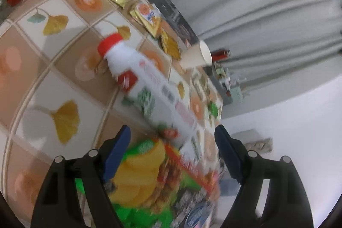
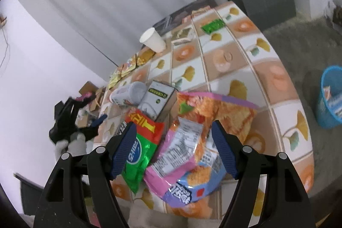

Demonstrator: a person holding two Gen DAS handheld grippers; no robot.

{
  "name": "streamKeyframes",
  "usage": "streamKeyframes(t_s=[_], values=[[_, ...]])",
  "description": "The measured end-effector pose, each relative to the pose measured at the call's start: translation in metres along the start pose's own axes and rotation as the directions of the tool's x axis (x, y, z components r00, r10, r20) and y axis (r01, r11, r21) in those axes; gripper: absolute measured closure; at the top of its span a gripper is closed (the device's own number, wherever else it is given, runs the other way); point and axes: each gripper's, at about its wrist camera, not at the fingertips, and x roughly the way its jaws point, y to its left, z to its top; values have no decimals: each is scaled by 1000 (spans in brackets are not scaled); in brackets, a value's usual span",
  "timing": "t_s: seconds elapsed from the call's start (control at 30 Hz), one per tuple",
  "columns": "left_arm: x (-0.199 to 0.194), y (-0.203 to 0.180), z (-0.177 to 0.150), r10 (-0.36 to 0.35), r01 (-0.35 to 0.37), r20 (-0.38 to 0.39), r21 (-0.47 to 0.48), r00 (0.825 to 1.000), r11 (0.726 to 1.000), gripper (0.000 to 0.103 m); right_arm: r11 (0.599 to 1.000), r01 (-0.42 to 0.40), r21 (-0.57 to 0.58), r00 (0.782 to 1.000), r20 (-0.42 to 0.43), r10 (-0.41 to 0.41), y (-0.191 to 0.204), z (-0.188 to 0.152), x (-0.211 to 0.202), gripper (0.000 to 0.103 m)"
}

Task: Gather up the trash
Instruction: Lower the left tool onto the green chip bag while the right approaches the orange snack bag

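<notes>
Carton [image 2: 157,100] label reads "GREEN" — other writing blurred.

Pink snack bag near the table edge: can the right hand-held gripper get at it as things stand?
Probably yes. The right hand-held gripper is open, the pink snack bag lies between its fingers on top of the pile, and nothing covers it.
</notes>
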Motion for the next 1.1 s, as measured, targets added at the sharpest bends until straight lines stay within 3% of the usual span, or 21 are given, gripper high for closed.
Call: streamKeyframes(t_s=[0.1,0.23,0.43,0.57,0.8,1.1], values=[[-14,-3,-31,-17,18,-11,73,1000,997,25,996,73,51,997,-10,-72,-20,-6,3,34],[-45,5,-75,-42,43,-10,147,999,988,25,980,85,177,995,-63,-75,-56,-23,6,34],[-59,39,-102,-32,33,-18,65,999,997,25,951,38,305,993,-122,-1,-83,-41,18,34],[-51,51,-110,-104,103,-58,-15,993,995,27,941,6,337,990,-135,42,-84,-44,26,34],[-35,38,-127,-182,180,-122,-27,976,983,28,941,-3,340,990,-131,51,-82,-45,26,35],[-20,26,-134,-193,188,-167,-47,967,981,32,939,-16,344,990,-128,63,-84,-47,27,36]])
